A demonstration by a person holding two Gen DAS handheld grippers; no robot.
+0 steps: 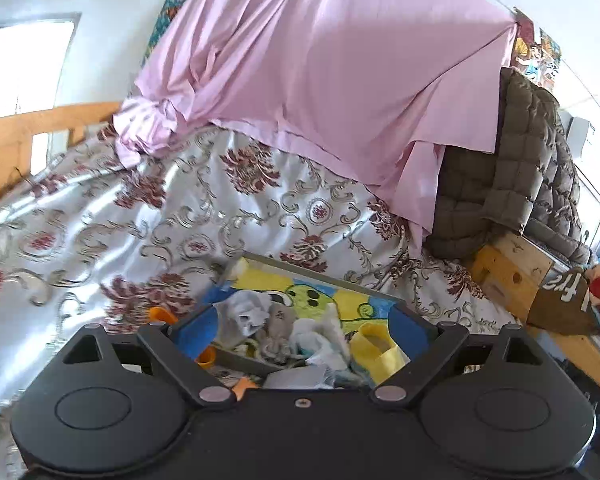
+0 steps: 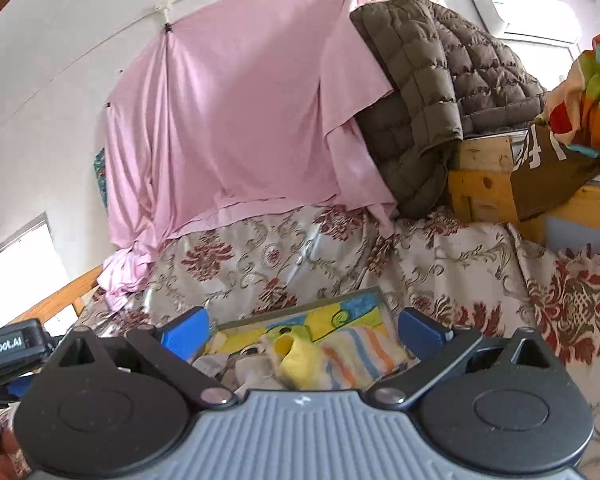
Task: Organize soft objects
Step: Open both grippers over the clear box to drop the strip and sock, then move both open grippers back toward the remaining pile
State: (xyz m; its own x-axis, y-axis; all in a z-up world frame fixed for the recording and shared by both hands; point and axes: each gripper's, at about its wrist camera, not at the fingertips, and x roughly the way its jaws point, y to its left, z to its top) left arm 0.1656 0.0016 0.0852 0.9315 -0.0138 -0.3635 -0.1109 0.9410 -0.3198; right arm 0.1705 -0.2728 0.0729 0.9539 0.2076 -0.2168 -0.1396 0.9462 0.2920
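A bright window (image 1: 24, 60) lights the left of a white-walled bedroom, above a wooden bed rail (image 1: 28, 136). Moving right, a pink sheet (image 1: 320, 64) hangs pinned against the wall, its hem falling onto a silvery bedspread (image 1: 140, 216) patterned with maroon flowers. Low at centre, a shallow tray (image 1: 320, 276) with a yellow, blue and green cartoon lining lies on the bedspread, holding the soft objects: grey and white socks (image 1: 252, 316), a yellow sock (image 2: 296, 360) and a striped cloth (image 2: 360, 356). The left gripper (image 1: 302, 326) and the right gripper (image 2: 304, 330) hover just short of the tray, blue fingers spread wide, nothing clamped between them. Further right, a brown quilted jacket (image 2: 432, 92) drapes over a raised wooden frame (image 2: 484, 176). At far right, a wall-mounted air conditioner (image 2: 528, 12) hangs above colourful fabric (image 2: 596, 96) on the frame.
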